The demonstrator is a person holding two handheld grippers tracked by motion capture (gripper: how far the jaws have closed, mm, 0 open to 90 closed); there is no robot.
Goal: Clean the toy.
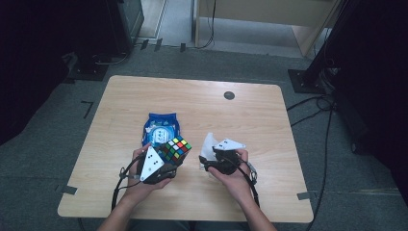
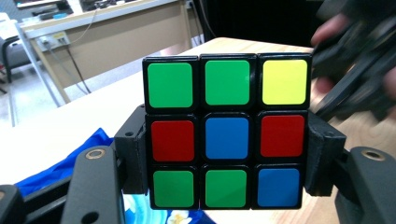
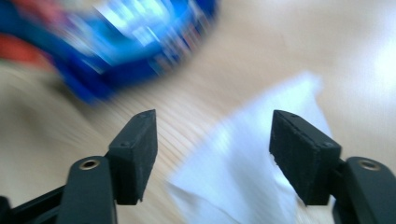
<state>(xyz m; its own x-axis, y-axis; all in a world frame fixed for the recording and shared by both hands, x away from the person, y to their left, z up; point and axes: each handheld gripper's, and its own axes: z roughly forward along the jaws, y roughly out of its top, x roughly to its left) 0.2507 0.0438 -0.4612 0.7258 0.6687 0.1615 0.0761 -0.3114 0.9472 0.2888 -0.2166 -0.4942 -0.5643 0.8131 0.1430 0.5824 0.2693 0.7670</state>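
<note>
2 black fingers of the left gripper (image 2: 226,158) clamp a glossy cube (image 2: 226,133); right gripper (image 3: 212,156) fingers gape above white tissue (image 3: 261,177).

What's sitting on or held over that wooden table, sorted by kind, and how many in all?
Puzzle cube, held in the left gripper: 1
Blue wipes packet: 1
White tissue, under the open right gripper: 1
Total: 3

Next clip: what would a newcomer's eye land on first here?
The scrambled puzzle cube, clamped between the left gripper's jaws near the table's front, above a blue packet. To its right, the right gripper hangs open over a white tissue on the wood.
</note>
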